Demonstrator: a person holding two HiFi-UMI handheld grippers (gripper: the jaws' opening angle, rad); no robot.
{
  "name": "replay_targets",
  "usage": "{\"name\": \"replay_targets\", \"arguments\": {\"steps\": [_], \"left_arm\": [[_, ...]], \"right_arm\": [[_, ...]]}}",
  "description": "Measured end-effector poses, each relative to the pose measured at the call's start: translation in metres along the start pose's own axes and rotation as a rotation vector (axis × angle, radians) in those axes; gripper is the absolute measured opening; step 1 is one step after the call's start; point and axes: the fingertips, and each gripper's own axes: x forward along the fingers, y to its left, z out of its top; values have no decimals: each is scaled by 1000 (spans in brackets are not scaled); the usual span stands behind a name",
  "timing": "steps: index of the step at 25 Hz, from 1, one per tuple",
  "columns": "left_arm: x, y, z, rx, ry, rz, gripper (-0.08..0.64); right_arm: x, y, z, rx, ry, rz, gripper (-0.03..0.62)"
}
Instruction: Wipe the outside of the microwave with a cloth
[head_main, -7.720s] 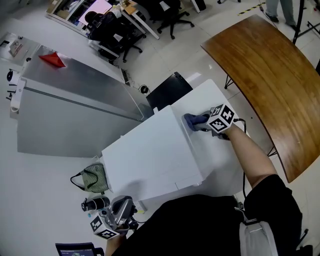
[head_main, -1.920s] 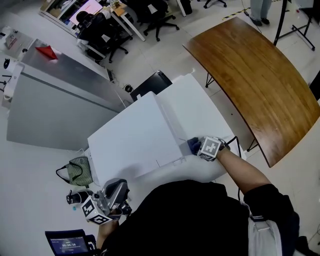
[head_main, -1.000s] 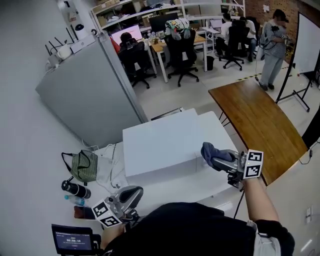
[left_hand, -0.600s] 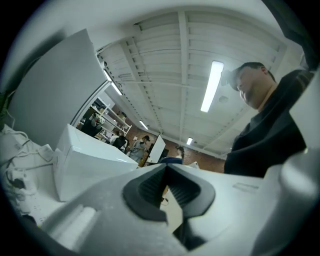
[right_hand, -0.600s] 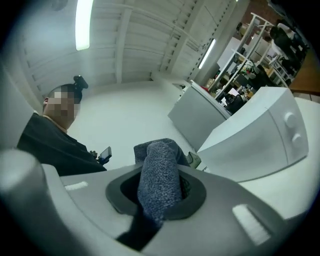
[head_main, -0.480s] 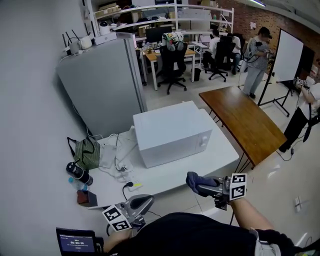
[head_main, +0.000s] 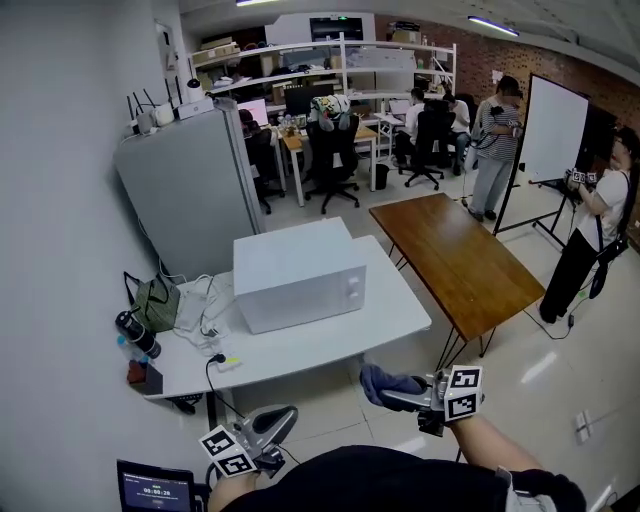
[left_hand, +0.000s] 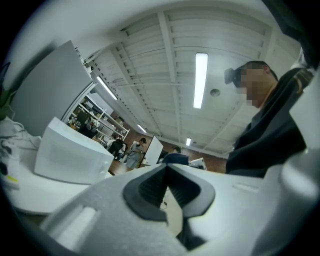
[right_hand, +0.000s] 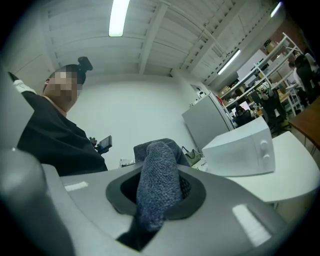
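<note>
The white microwave (head_main: 296, 273) stands on a white table (head_main: 330, 335), with its knobs at the front right; it also shows in the right gripper view (right_hand: 240, 146) and the left gripper view (left_hand: 70, 156). My right gripper (head_main: 392, 392) is held low in front of the table, away from the microwave, shut on a blue-grey cloth (head_main: 378, 384). The cloth (right_hand: 156, 187) bulges up between the jaws in the right gripper view. My left gripper (head_main: 272, 424) hangs near my body at the bottom left, jaws shut with nothing in them (left_hand: 166, 181).
A green bag (head_main: 155, 301), a dark bottle (head_main: 134, 333) and cables lie on the table's left end. A grey cabinet (head_main: 187, 190) stands behind. A brown wooden table (head_main: 455, 257) is to the right. People, office chairs and a whiteboard (head_main: 547, 129) fill the room beyond.
I have backed away from the microwave: the right gripper left its top and side, still holding the cloth, and now hangs below the table's front edge. The left gripper stayed low.
</note>
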Motion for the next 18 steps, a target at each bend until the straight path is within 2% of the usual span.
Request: {"name": "replay_targets", "arguments": {"steps": [4,7,11,15,18], "left_arm": [[25,-48,-40,-29,19,11,3],[26,-73,-42,-4,14,30,3],[3,-83,-25,26,-17,40,3],[-27,-91,-30,-12,-36,44,3],[-47,-97,-33,-9,-32,57,3]], "right_arm": [[-57,7,-34,4,24,-36,57],[-72,17,-44,10,28,-46,55],[-53,36,-43,-40,47,-56,55],[-25,56,-49,-60,73,-47,55],[-1,70,-56,-75,105,-24,55]]}}
